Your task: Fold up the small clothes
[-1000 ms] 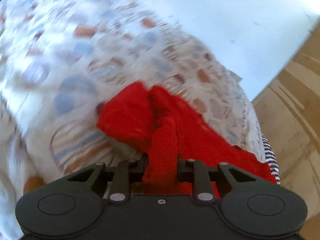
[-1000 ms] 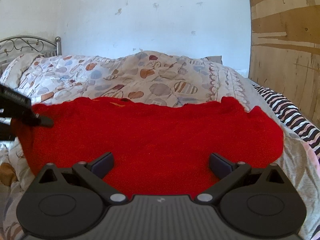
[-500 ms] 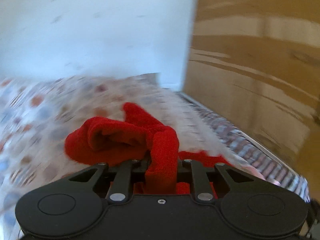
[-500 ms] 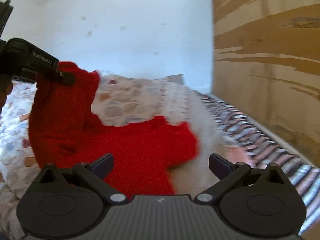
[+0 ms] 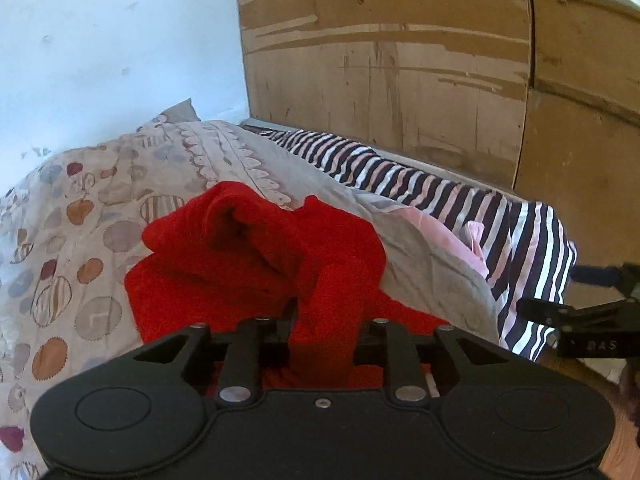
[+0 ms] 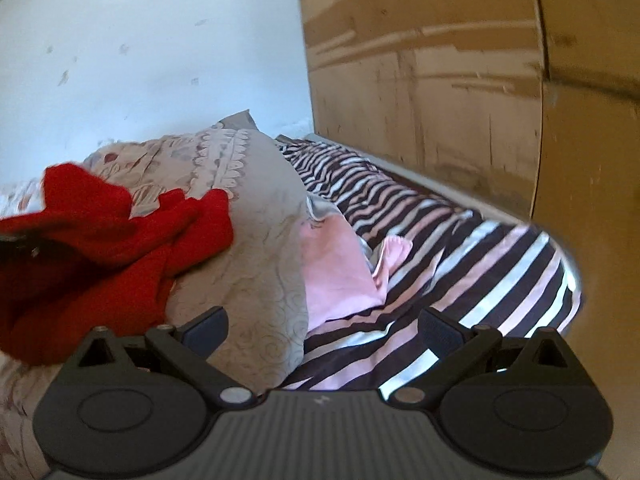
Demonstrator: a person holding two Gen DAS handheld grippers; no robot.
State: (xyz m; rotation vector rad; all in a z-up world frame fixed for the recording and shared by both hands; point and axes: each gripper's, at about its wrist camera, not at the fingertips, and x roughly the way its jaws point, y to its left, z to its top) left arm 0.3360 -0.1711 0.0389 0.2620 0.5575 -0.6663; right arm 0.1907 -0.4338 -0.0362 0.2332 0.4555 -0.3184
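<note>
Red knit garment (image 5: 256, 264) bunched in a loose heap on the patterned duvet (image 5: 72, 232), near the duvet's grey right-hand edge. One fold of the same garment pinched between the closed fingers of the left gripper (image 5: 324, 332), rising from the heap into the gripper. Remainder of the fabric crumpled, with a hollow fold open toward the camera. In the right wrist view, red knit garment (image 6: 100, 248) at far left, draped over the duvet (image 6: 256, 216); a dark part of the left gripper partly visible against it at the left frame edge.

Right gripper (image 6: 322, 328) spread wide, nothing between its fingers, raised over the seam where the duvet meets the striped sheet (image 6: 460, 264). Seen from the left wrist view, right gripper (image 5: 576, 304) at the right frame edge, beyond the corner of the striped sheet (image 5: 440, 184), well apart from the garment.

Pink cloth (image 6: 340, 272) lying between the duvet edge and the striped sheet, partly tucked under the duvet; same pink cloth (image 5: 440, 236) visible to the right of the garment in the left wrist view. Striped sheet in black, white and pink, running along the foot of a worn wooden panel (image 5: 400, 60). White wall (image 5: 112, 48) behind the duvet, marked with small chips.
</note>
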